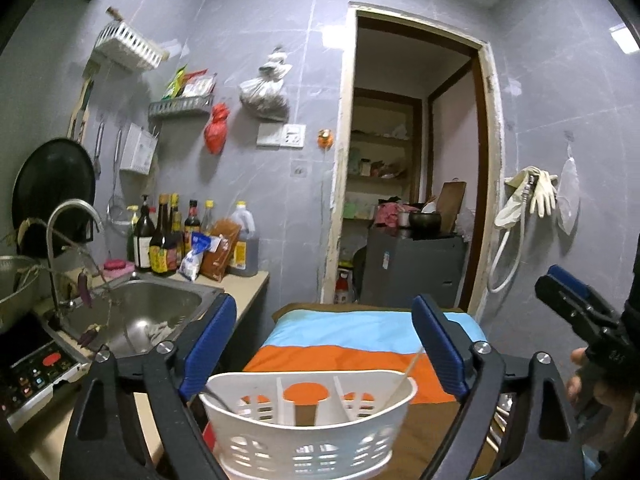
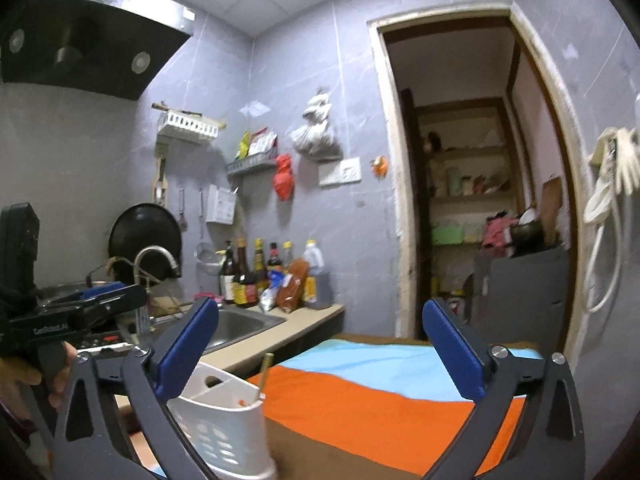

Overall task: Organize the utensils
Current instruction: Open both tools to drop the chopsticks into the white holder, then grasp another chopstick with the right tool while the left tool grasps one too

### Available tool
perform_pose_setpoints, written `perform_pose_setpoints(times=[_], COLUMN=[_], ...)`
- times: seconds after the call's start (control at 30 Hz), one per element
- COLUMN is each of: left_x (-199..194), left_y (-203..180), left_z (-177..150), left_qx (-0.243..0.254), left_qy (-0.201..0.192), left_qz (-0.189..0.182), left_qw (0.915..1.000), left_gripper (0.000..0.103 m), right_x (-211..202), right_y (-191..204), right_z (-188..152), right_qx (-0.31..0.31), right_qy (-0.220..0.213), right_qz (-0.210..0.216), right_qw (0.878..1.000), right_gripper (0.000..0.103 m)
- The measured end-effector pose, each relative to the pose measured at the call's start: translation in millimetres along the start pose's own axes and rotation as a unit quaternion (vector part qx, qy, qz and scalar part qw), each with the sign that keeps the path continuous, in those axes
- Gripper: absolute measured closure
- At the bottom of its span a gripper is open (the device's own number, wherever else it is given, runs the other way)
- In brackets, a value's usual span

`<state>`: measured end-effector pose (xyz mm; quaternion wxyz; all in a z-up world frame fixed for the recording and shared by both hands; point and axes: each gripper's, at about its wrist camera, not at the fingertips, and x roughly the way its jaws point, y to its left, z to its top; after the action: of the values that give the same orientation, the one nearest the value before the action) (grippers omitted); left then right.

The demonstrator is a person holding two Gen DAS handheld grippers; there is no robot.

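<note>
A white slotted utensil basket (image 1: 308,420) with three compartments stands on a table under a blue, orange and brown striped cloth (image 1: 340,356). A light wooden chopstick (image 1: 404,376) leans in its right compartment, and a thin metal handle (image 1: 216,400) shows in the left one. My left gripper (image 1: 324,320) is open above the basket, its blue pads (image 1: 208,344) clear of it. My right gripper (image 2: 318,320) is open over the cloth with nothing between its fingers, and the basket (image 2: 224,428) lies low to its left with chopstick ends (image 2: 265,368) sticking up. Each gripper appears at the edge of the other's view: right gripper (image 1: 568,292), left gripper (image 2: 116,294).
A steel sink (image 1: 132,312) with a curved faucet (image 1: 72,216) sits at the left. Sauce bottles (image 1: 192,240) line the counter behind it. An induction cooker (image 1: 32,368) is at the near left. An open doorway (image 1: 412,160) lies ahead, and rubber gloves (image 1: 532,196) hang on the right wall.
</note>
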<state>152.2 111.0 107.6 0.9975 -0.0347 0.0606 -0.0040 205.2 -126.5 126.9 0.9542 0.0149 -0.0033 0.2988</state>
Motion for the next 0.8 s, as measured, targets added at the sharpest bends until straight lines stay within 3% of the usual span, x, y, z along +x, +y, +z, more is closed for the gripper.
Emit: perform_pose_setpoints(times=[0.23,0.4,0.63,0.8], left_x=[-1.8,5.2,29.1,55.8], left_y=[-42.8,-75.4,-114.8,-136.0], left_z=[-9.4,-24.8,-55.0,-78.8], left_qx=[0.019,0.034,0.042,0.035], left_qy=[-0.009,0.007,0.068,0.142], left_qz=[-0.031,-0.060,-0.097,-0.122], left_qw=[0.9993,0.9976,0.9920,0.9817], left_gripper=[0.009,0.009,0.009,0.009], right_x=[-40.0,-59.6,-71.6,-70.1], right_y=[-30.3,-55.1,-97.6,-128.2], right_z=[5.8,2.0,-24.1,-52.5], right_qx=[-0.020,-0.040,-0.024,-0.002], right_qy=[-0.007,0.001,0.043,0.101], right_qz=[-0.043,-0.085,-0.128,-0.153], right_qw=[0.999,0.996,0.991,0.983], right_gripper=[0.000,0.000,0.000,0.000])
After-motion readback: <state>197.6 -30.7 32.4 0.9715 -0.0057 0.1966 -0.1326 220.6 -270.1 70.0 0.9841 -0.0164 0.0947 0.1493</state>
